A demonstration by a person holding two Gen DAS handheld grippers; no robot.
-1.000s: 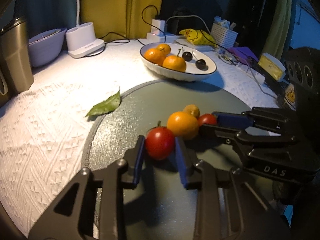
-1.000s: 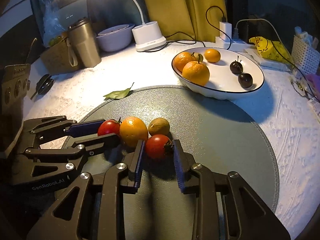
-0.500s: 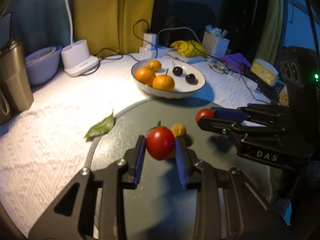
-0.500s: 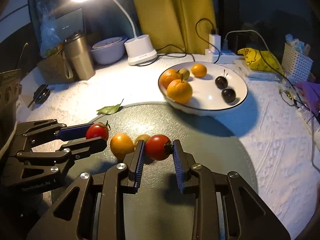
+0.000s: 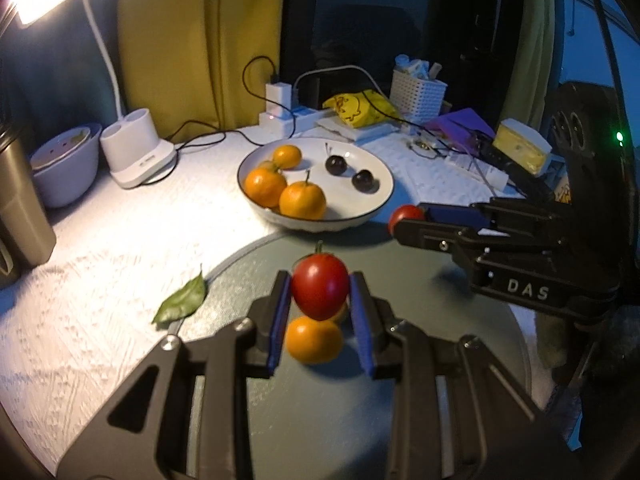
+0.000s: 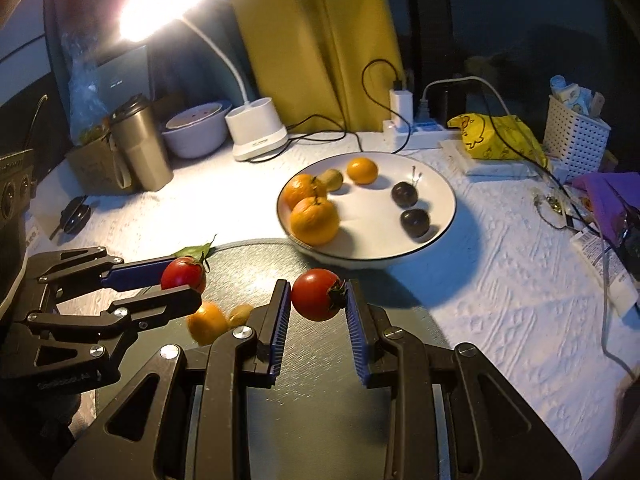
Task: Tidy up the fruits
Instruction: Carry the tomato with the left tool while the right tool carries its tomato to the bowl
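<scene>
My left gripper (image 5: 319, 290) is shut on a red tomato (image 5: 320, 291) and holds it above the grey round mat (image 5: 420, 360). My right gripper (image 6: 318, 295) is shut on a second red tomato (image 6: 316, 294), lifted near the white bowl (image 6: 440, 216). The bowl holds oranges (image 6: 314, 219), a small greenish fruit (image 6: 333, 179) and two dark plums (image 6: 415, 222). An orange (image 5: 314, 339) and a small yellowish fruit (image 6: 240, 314) lie on the mat below the grippers. The left gripper and its tomato (image 6: 183, 274) also show in the right wrist view, the right gripper's tomato (image 5: 405, 216) in the left wrist view.
A green leaf (image 5: 182, 300) lies at the mat's left edge. A lit desk lamp (image 6: 256, 132), steel tumbler (image 6: 140, 144), lilac bowl (image 6: 196, 132), power strip (image 6: 416, 128), yellow packet (image 6: 492, 136) and white basket (image 6: 576, 136) stand on the white cloth behind.
Both grippers have risen with their tomatoes, off the mat and toward the white bowl. The orange and small yellowish fruit stayed on the mat.
</scene>
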